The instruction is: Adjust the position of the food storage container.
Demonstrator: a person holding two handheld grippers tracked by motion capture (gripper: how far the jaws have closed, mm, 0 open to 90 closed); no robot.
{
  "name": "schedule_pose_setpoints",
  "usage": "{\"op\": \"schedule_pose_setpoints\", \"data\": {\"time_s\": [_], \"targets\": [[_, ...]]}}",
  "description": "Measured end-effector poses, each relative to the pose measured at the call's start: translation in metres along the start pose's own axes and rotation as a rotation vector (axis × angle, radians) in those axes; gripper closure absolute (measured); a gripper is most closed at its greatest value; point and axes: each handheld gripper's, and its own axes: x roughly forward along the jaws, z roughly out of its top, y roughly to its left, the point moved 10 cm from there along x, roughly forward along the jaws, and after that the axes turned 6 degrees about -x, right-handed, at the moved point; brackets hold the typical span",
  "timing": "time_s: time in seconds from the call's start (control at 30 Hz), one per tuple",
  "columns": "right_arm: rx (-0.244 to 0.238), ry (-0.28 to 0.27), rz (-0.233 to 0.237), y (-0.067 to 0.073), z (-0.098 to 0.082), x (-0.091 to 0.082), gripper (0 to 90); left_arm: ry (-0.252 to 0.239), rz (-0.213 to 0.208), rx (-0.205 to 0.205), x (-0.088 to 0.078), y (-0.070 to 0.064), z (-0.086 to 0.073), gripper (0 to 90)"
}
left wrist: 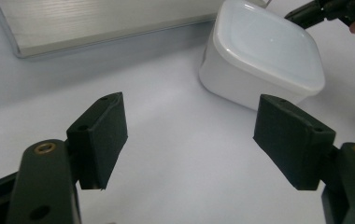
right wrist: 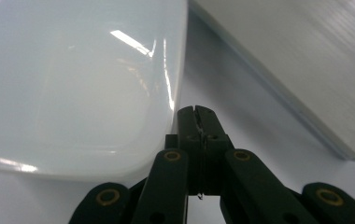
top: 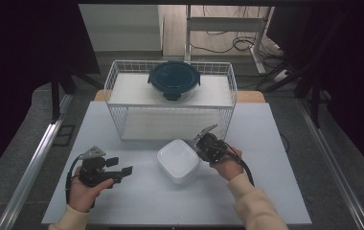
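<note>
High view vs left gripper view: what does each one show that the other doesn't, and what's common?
High view alone: the wire basket with the dark round lidded container on its upper shelf, plus both hands and sleeves.

Left gripper view alone: a close look between the left gripper pads, standing wide apart over bare table with nothing between them.

Both: the white square container on the table, with the right gripper at its edge, jaws together.
</note>
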Motion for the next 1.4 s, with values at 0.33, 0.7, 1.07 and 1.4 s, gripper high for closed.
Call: {"op": "schedule_pose_setpoints", "data": {"time_s": [0.33,0.7,1.07,1.4], "targets": [[-0.016,-0.066,0.058,0.043,-0.008,-0.011,89.7,0.004,0.001,-0.001,0.001,0.000,-0.001,25.4],[-0.008,-0.105,0.127,0.078,-0.013,-0.013,89.7,-0.001,0.000,-0.001,-0.001,0.000,0.000,25.4],[0.028,-0.159,0.110,0.070,-0.015,-0.025,89.6,-0.009,-0.013,-0.020,-0.001,-0.001,0.001,25.2],[0.262,-0.362,0.153,0.043,-0.019,-0.053,44.9,-0.010,-0.058,-0.047,0.000,-0.010,0.002,25.0]]}}
